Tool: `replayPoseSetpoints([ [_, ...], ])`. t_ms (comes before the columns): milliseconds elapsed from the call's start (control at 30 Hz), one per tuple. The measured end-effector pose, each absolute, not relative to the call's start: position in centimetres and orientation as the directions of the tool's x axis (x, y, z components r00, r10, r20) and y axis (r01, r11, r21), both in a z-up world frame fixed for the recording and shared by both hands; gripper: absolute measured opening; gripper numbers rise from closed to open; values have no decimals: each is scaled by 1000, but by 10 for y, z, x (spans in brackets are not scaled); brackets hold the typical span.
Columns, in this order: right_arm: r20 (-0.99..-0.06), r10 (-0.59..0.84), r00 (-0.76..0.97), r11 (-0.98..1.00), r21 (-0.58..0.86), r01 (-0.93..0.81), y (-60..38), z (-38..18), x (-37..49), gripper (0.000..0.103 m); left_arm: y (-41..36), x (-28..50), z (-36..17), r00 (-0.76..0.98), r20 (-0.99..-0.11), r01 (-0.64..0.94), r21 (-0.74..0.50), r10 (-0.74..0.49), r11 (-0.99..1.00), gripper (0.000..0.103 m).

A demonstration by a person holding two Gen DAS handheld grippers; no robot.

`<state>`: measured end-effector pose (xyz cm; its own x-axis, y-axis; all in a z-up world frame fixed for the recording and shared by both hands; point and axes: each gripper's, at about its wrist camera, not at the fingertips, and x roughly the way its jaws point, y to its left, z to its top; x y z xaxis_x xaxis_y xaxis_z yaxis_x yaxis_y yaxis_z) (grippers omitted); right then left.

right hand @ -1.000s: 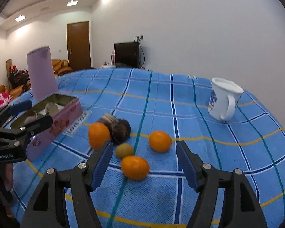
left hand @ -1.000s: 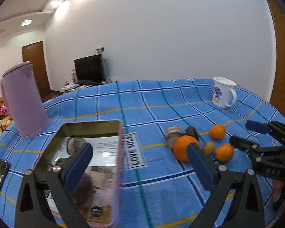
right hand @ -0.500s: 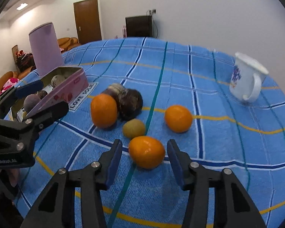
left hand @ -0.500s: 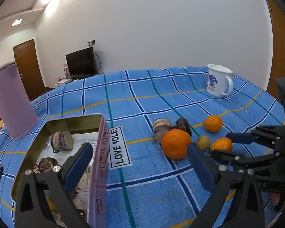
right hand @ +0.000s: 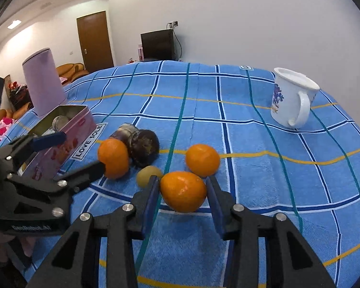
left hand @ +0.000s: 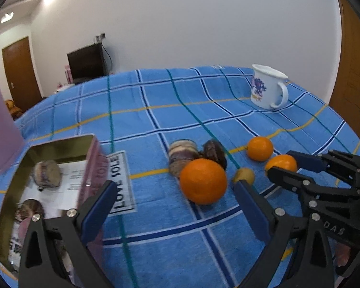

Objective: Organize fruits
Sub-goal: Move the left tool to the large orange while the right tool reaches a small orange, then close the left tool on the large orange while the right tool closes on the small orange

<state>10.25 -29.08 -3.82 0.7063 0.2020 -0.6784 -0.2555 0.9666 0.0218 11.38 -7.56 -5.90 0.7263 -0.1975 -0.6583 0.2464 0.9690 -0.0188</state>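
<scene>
Loose fruit lies on the blue checked cloth: a big orange (left hand: 203, 181) (right hand: 113, 158), a small kiwi (left hand: 243, 175) (right hand: 148, 175), a mandarin (left hand: 259, 148) (right hand: 202, 159) and two dark purple-brown fruits (left hand: 183, 153) (right hand: 144, 150). My right gripper (right hand: 182, 181) (left hand: 279, 163) is shut on a second mandarin (right hand: 183, 190) (left hand: 281, 163), which still rests on the cloth. My left gripper (left hand: 174, 187) (right hand: 84, 150) is open and holds nothing, with the big orange just ahead between its fingers. To the left stands an open pink tin (left hand: 93, 148) (right hand: 74, 124) holding several dark fruits.
A white mug (left hand: 267, 90) (right hand: 291, 100) stands at the far right of the table. A tall lilac container (left hand: 0, 124) (right hand: 44, 81) is behind the tin. A "LOVE SOLE" label (left hand: 121, 182) lies flat beside the tin. The room holds a TV, a door and a sofa.
My right gripper's jaws narrowed from wide open onto the near mandarin. My left gripper swung right and lower, away from the tin and toward the big orange.
</scene>
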Motion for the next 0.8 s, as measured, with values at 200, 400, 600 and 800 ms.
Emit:
replayPoseSetpoints([
  [200,-670,196,716,970,25,-242,-293,-37,103,42,-82,130,-66,681,-695,266,-60,-232,962,82],
  [400,-666,213,715,967,40,-251,-295,-37,104,42,-93,127,-68,658,-702,322,-62,-271,945,50],
  [600,-646,213,733,965,24,-259,-293,-34,98,42,-88,125,-68,653,-698,327,-90,-294,941,49],
  [800,-621,234,748,961,34,-273,-294,-30,94,42,-82,119,-63,667,-666,338,-127,-333,932,49],
])
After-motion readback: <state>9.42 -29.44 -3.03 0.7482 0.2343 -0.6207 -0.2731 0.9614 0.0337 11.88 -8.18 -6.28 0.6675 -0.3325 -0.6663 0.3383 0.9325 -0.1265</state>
